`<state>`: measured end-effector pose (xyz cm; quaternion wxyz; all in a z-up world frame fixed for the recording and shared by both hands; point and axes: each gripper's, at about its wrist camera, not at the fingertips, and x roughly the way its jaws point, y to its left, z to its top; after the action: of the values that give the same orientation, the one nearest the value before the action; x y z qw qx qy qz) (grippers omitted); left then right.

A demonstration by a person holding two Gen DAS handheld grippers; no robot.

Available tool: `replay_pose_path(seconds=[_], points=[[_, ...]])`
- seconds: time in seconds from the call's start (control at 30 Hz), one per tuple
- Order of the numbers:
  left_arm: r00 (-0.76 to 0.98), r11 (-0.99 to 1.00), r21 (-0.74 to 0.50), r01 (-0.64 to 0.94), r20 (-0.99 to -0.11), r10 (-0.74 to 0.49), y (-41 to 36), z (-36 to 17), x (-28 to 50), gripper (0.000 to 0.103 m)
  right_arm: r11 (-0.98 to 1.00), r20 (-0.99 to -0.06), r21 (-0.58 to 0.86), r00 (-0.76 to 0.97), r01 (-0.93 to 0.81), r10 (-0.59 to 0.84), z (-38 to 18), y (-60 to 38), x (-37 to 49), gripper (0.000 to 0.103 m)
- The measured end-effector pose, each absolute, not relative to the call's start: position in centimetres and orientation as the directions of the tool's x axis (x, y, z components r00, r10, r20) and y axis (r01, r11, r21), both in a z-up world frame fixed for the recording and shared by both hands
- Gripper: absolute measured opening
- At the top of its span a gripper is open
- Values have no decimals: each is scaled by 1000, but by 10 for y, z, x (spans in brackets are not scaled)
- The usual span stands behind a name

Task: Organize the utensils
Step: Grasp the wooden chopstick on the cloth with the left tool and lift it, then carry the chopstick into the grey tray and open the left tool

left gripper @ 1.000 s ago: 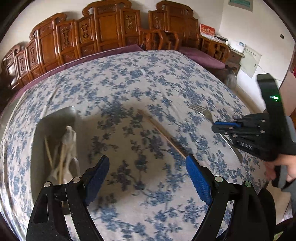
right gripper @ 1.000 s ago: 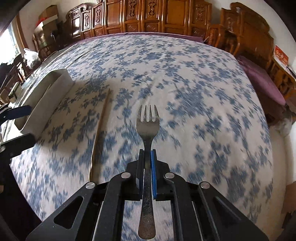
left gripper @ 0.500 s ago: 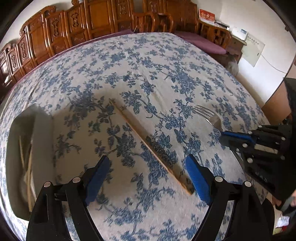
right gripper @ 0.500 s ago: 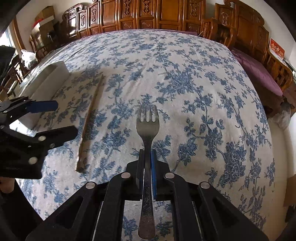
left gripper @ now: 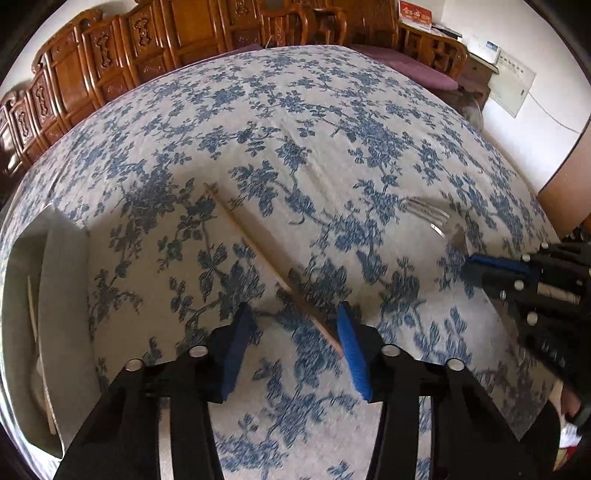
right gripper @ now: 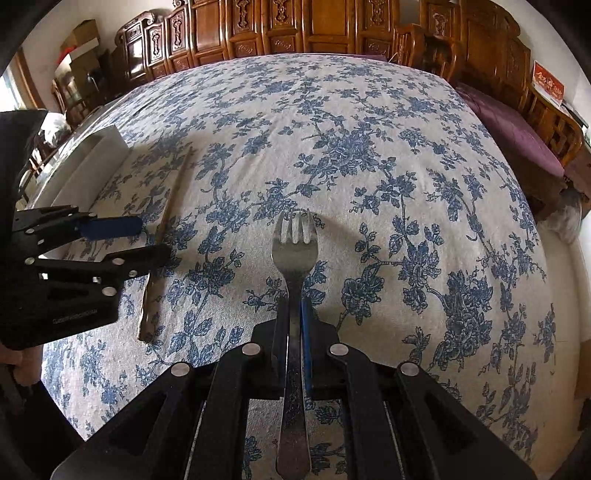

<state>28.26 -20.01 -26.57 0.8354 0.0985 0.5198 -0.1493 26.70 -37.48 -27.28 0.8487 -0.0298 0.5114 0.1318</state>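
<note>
A wooden chopstick (left gripper: 266,254) lies slantwise on the blue-flowered tablecloth; it also shows in the right wrist view (right gripper: 168,225). My left gripper (left gripper: 295,325) is open, its blue pads on either side of the chopstick's near end, low over the cloth. My right gripper (right gripper: 294,314) is shut on the handle of a metal fork (right gripper: 294,254), tines pointing forward, held above the cloth; the fork shows in the left wrist view (left gripper: 436,221) at the right.
A white utensil tray (left gripper: 62,295) with several chopsticks inside stands at the table's left edge; it shows in the right wrist view (right gripper: 92,158). Carved wooden chairs (right gripper: 295,29) ring the table's far side. A wall and door lie to the right.
My left gripper has swung right from the tray to the chopstick, dropped lower and narrowed its jaws around the near end. The right gripper still holds the fork, now closer to the left one.
</note>
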Motion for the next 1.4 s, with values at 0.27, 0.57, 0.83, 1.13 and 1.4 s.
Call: replay_pose_path(seconds=[0.27,0.57,0.83,1.13,1.4], points=[[404,942,15,335,-905,-129,-179,-264,283,13,964,-876,85,441,-254,193,-273,-375,267,8],[403,947,7,321,-906,-129,-165,-259,285,5,957,-869,86,449,-278,208,-266,-366,264,8],[448,951,-14,309,-880,-158,-146,-233,276,5,944,-851,88,469,-319,238,-249,-347,259,8],[490,952,-12,305,-856,-168,-116,-203,269,5,928,-848,76,466,-365,253,-239,-315,260,8],[516,959,-27,281,-839,-174,-83,-185,266,5,918,-843,75,467,-390,268,-227,-284,265,8]])
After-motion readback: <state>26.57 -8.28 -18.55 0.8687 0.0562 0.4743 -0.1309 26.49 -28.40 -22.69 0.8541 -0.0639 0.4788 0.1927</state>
